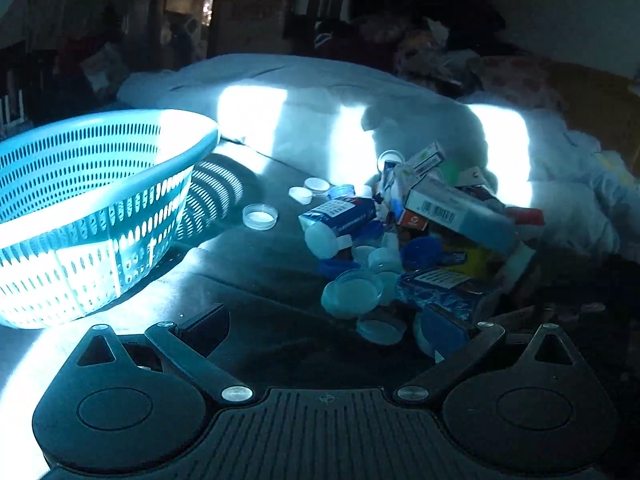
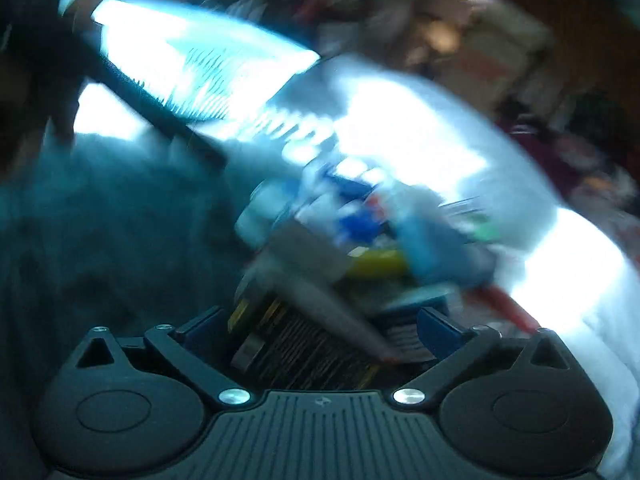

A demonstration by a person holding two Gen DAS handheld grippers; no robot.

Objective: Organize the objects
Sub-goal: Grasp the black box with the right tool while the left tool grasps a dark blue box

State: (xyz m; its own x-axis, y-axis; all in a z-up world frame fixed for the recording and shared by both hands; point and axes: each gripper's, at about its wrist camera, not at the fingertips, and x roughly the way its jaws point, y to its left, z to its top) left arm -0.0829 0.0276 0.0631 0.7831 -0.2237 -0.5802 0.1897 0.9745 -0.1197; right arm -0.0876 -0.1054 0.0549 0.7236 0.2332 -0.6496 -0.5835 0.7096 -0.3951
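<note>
A pile of small boxes [image 1: 436, 204] and plastic lids [image 1: 352, 294] lies on a dark surface in the left wrist view. A light blue slotted basket [image 1: 92, 208] stands to its left. My left gripper [image 1: 324, 328] is open and empty, low over the surface, with the pile ahead and to its right. The right wrist view is blurred by motion. My right gripper [image 2: 320, 328] has its jaws around a dark box with yellow print [image 2: 296, 344], which fills the gap between the blue pads. The blurred pile [image 2: 360, 224] and the basket [image 2: 200, 68] lie beyond it.
A white cloth or bedding [image 1: 360, 100] lies behind the pile, lit by bright patches of light. A loose clear lid [image 1: 260, 216] and two small white caps [image 1: 308, 190] sit between basket and pile. The dark background holds clutter.
</note>
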